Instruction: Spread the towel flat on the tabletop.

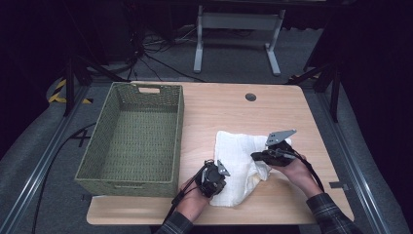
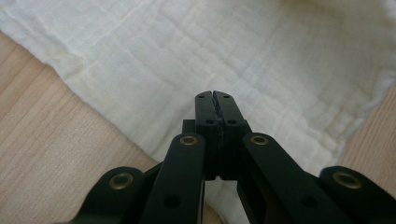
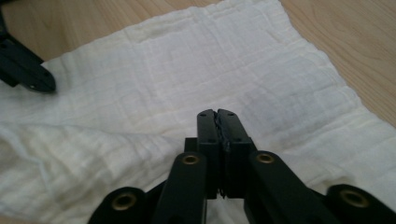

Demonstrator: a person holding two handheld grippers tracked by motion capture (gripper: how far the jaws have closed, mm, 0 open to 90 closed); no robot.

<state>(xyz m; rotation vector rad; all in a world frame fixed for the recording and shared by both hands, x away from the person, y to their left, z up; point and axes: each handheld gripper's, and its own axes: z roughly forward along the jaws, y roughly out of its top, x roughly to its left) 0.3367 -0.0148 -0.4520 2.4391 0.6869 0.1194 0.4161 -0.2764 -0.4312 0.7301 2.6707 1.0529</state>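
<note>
White muslin cloth (image 1: 240, 161) lies partly folded on the near right half of the pale wooden desk (image 1: 229, 105), just right of a green woven basket (image 1: 134, 139) that stands on the desk's left half. A round grommet hole (image 1: 251, 97) marks the far edge of the desk.

Left hand (image 1: 192, 197): enters from the bottom edge of the high view, forearm angled up and to the right, fingers wrapped around the tool body. Left tool (image 1: 219, 171) rests over the near left edge of the cloth. In the left gripper view its two black jaws stand pressed together over the fabric (image 2: 243, 60), with no cloth seen between them.

Right hand (image 1: 297, 170): comes in from the lower right, sleeve (image 1: 328, 209) of checked fabric, wrist bent so that the right tool (image 1: 255, 157) points leftward across the cloth's right side; its grey three-cornered plate (image 1: 280, 136) faces up. In the right gripper view the jaws meet nearly flush above the cloth (image 3: 187, 84), nothing caught between them, and part of the left tool (image 3: 23, 70) shows at the upper left, on the fabric.
</note>
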